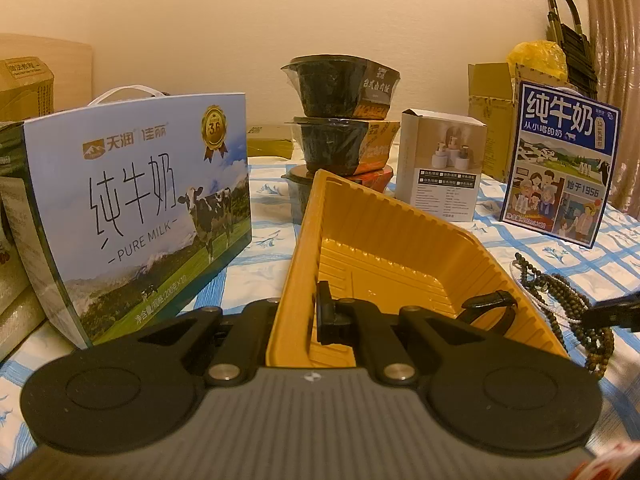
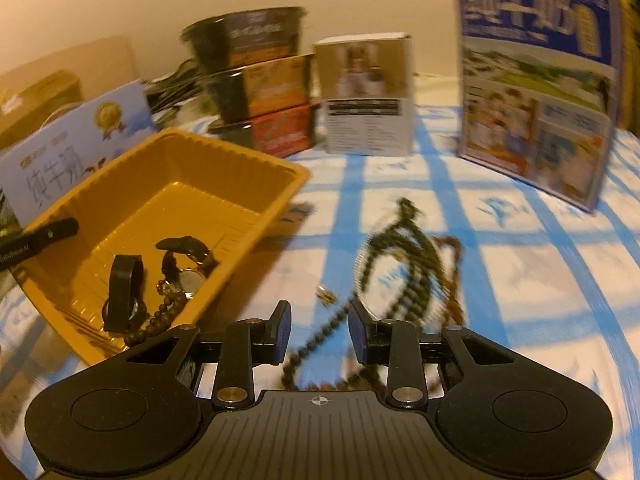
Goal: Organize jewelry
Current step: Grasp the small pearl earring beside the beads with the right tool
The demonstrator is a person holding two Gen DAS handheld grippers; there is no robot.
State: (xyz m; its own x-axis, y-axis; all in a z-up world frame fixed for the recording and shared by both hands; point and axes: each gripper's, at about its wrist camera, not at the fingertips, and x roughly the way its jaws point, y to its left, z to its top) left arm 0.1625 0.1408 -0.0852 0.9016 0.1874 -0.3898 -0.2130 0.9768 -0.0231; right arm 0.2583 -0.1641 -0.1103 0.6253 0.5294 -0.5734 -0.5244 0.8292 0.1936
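A yellow plastic tray (image 1: 400, 224) is tilted up on the blue-checked cloth. My left gripper (image 1: 294, 316) is shut on the tray's near left rim, one finger inside and one outside. In the right wrist view the tray (image 2: 224, 152) holds two watches (image 2: 188, 264) and a string of brown beads (image 2: 160, 316). My right gripper (image 2: 316, 328) is open low over the cloth, right of the tray. A dark bead necklace (image 2: 400, 248) lies tangled on the cloth ahead of it, one strand running back between the fingers. A small gold piece (image 2: 326, 294) lies nearby. The beads also show in the left wrist view (image 1: 568, 300).
A large milk carton (image 1: 136, 216) stands left of the tray. Stacked black food bowls (image 1: 340, 128), a small white box (image 1: 440, 164) and a blue milk box (image 1: 560, 168) stand behind. Cardboard boxes (image 1: 492, 120) line the back right.
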